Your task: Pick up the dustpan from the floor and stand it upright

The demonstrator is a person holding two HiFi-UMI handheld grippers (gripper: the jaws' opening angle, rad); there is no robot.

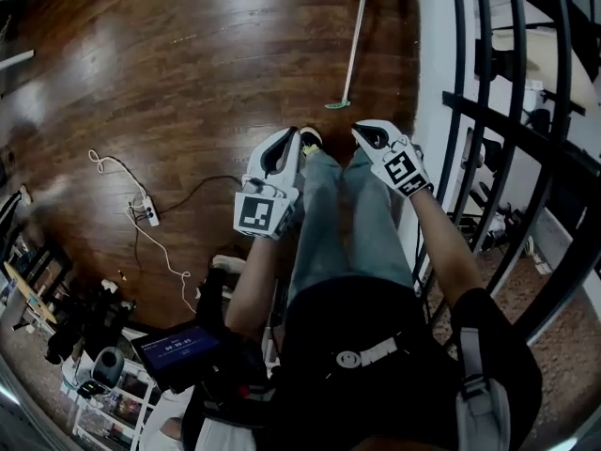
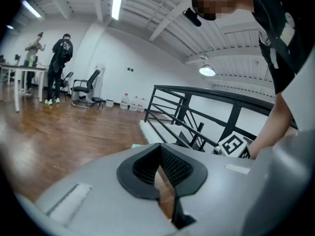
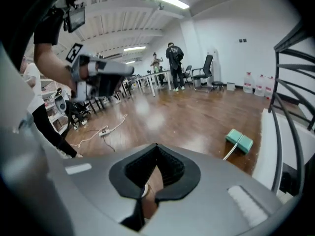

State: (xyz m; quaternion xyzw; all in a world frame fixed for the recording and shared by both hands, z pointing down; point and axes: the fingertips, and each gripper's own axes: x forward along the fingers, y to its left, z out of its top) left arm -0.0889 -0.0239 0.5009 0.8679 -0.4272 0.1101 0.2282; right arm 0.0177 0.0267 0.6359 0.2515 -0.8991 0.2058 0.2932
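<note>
Head view, nearest first: the 2 tools sit level above the person's legs, left gripper [image 1: 285, 146] and right gripper [image 1: 368, 135], each with jaws pressed together on nothing. I judge this a waiting pose, with the reach not yet begun. Farther away, the dustpan [image 1: 354, 43] lies flat on the wooden floor [image 1: 188, 64] beside the railing [image 1: 488, 111], well apart from both. Its long handle points toward the person, probably the easiest part to take.
</note>
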